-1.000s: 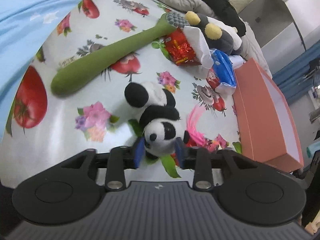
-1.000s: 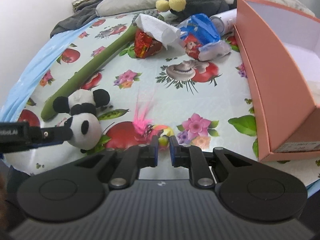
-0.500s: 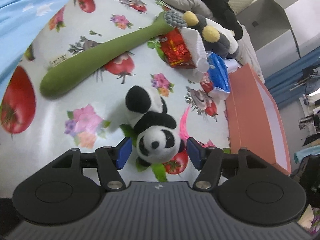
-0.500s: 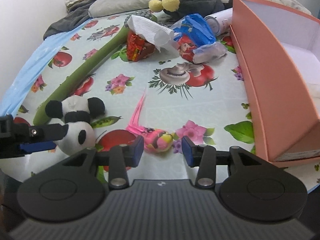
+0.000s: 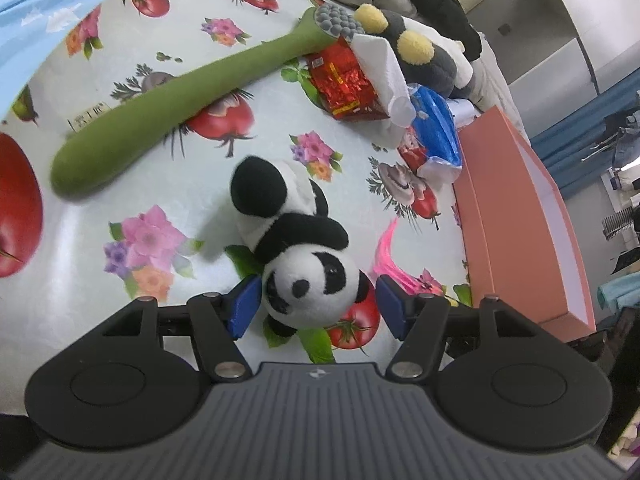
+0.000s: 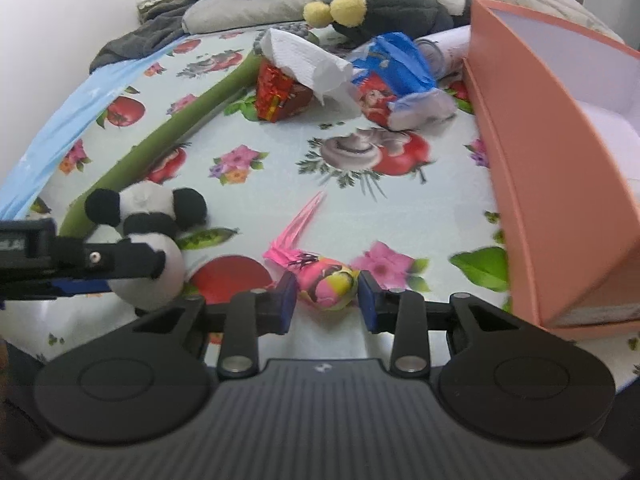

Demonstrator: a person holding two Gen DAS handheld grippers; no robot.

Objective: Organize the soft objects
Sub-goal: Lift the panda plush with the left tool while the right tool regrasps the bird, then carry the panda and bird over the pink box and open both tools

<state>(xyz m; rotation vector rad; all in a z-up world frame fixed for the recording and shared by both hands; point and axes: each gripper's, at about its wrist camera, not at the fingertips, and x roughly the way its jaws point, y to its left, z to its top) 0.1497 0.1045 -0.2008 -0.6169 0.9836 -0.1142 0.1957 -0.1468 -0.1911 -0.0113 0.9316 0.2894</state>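
Observation:
A black-and-white plush panda (image 5: 296, 252) lies on the flowered tablecloth (image 5: 120, 184). My left gripper (image 5: 318, 306) is open, its blue pads on either side of the panda's head. A small pink and yellow soft toy with a pink tail (image 6: 326, 280) lies between the open pads of my right gripper (image 6: 327, 300). The panda (image 6: 148, 232) and my left gripper's fingers (image 6: 80, 260) show at the left of the right wrist view. A long green plush (image 5: 176, 108) lies beyond the panda.
An open salmon-pink box (image 6: 560, 168) stands at the right. A red packet (image 5: 344, 80), white tissue (image 6: 304, 60) and blue bag (image 6: 396, 76) lie at the far side, with a grey plush with yellow balls (image 6: 384, 4) and bedding behind.
Both grippers have opened wide. The left one was tight on the panda's head; the right one was shut and now straddles the pink toy.

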